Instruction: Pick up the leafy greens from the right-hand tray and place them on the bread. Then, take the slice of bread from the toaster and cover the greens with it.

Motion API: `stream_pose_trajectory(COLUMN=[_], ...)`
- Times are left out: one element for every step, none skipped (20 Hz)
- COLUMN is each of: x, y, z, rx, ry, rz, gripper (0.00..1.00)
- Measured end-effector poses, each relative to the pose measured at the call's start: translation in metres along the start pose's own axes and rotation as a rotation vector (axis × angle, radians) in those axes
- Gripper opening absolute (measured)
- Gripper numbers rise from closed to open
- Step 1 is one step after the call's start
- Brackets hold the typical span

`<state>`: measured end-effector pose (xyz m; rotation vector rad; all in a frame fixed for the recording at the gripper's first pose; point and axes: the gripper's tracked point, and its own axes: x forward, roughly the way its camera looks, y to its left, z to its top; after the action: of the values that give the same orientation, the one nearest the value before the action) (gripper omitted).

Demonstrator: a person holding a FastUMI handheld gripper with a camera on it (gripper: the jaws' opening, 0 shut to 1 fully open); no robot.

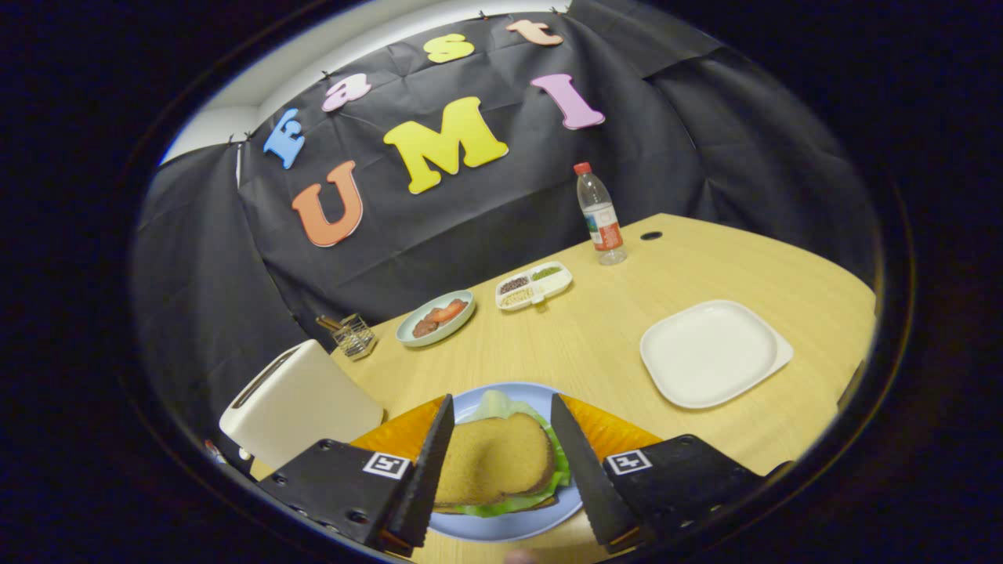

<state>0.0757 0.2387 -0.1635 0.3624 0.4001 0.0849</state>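
- My gripper (pixel 501 439) is at the bottom middle of the frame, and its two fingers are spread apart, holding nothing.
- Between my fingers sits a slice of bread (pixel 494 458), brown and flat, on top of the leafy greens (pixel 501 407).
- The greens peek out behind the bread and along its right and bottom edges. I cannot tell if more bread lies under them.
- The bread and greens lie on a round blue plate (pixel 509 525), low in the frame.
- An orange mat (pixel 607 431) shows behind my fingers, under the plate.
- The white toaster (pixel 302 403) stands at the lower left, just beside my left finger. I cannot see into its slot.
- A white square tray (pixel 713 352) lies on the right side of the wooden table (pixel 595 345).
- A pale round dish with red food (pixel 436 317) sits near the middle.
- A white tray with small sections (pixel 534 285) is just right of that dish.
- A water bottle with a red cap (pixel 600 215) stands upright behind it, in the upper middle.
- A small wire basket (pixel 353 335) sits behind the toaster.
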Motion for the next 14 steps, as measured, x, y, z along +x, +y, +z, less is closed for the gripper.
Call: stream_pose_trajectory(x=[-0.007,-0.014,-0.023,-0.033,-0.044,-0.057,-0.069,-0.082,-0.095,-0.107,-0.118,-0.129,-0.137,-0.144], y=[-0.001,-0.002,-0.002,-0.002,-0.004,-0.005,-0.006,-0.008,-0.009,-0.008,-0.008,-0.01,-0.009,-0.007], z=[0.01,0.019,0.03,0.04,0.053,0.067,0.08,0.091,0.101,0.109,0.117,0.124,0.129,0.131], rx=[-0.032,-0.064,-0.102,-0.143,-0.176,-0.21,-0.248,-0.282,-0.309,-0.331,-0.346,-0.352,-0.355,-0.359], ry=[-0.029,-0.057,-0.084,-0.11,-0.148,-0.185,-0.224,-0.26,-0.29,-0.32,-0.345,-0.368,-0.378,-0.383], rz=[-0.006,-0.017,-0.024,-0.035,-0.045,-0.053,-0.063,-0.073,-0.08,-0.08,-0.087,-0.092,-0.093,-0.089], gripper=[0.81,0.85,0.9,0.92,0.95,0.95,0.95,0.96,0.96,0.96,0.96,0.95,0.96,0.96])
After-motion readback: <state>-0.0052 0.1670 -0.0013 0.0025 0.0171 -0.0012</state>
